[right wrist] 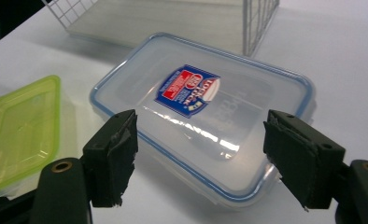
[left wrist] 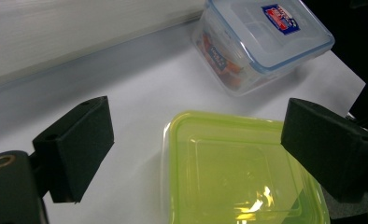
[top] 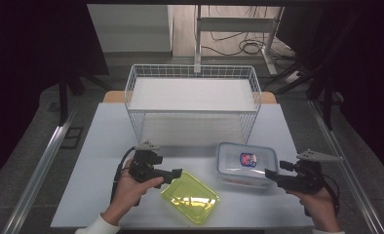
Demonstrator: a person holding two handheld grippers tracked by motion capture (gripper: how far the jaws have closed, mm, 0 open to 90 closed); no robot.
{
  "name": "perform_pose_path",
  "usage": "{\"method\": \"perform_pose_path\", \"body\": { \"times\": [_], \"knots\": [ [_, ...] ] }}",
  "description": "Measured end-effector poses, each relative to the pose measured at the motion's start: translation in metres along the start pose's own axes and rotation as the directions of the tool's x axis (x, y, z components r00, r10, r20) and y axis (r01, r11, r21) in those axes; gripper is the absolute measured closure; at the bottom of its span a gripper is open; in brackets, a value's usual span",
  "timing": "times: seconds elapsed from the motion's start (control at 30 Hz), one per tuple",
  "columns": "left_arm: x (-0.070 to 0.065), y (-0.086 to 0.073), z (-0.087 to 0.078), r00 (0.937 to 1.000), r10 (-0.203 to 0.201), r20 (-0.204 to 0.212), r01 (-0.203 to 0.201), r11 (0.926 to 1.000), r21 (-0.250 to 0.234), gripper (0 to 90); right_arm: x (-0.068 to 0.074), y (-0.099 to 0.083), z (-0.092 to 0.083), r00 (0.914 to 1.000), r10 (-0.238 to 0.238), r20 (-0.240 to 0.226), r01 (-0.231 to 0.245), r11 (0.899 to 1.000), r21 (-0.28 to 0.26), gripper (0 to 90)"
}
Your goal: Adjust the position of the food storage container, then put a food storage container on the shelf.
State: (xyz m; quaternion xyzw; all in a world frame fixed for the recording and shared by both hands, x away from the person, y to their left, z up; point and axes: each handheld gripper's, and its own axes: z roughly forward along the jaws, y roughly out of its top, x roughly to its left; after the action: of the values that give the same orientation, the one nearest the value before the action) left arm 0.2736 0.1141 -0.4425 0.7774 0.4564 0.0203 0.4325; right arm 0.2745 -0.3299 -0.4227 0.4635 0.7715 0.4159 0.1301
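Grippers first: our left gripper (top: 178,174) hangs just at the near-left corner of the green box (top: 190,197), with its jaws spread wide and nothing between them. In the left gripper view the left gripper (left wrist: 196,149) frames that green box (left wrist: 240,172) between its two black pads, which stand clear of it on both sides. Our right gripper (top: 269,174) sits at the right end of the clear box (top: 247,165), close to its rim, and its jaws are wide too. In the right gripper view the right gripper (right wrist: 198,156) looks down on the clear box (right wrist: 205,112) from slightly above; the pads press on nothing, and we hold nothing in either tool.

Both boxes lie on the white table (top: 97,161), near its front edge, side by side but apart. The green box is the nearer one and sits turned at an angle, with its lid on. The clear box has a blue-rimmed lid with a red and blue label (top: 248,159), and something orange shows through its side wall in the left gripper view. Behind both stands a white wire basket (top: 192,73), just beyond the clear box.
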Motion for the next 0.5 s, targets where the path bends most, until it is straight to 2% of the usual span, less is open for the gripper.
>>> {"method": "perform_pose_path", "body": {
  "times": [0.5],
  "knots": [
    [0.001,0.009,0.015,0.9998,-0.013,0.016,0.013,0.9998,0.012,8.6,-0.010,-0.005,-0.004,0.9992,0.020,0.035,-0.021,1.000,0.010,26.6]
  ]
}}
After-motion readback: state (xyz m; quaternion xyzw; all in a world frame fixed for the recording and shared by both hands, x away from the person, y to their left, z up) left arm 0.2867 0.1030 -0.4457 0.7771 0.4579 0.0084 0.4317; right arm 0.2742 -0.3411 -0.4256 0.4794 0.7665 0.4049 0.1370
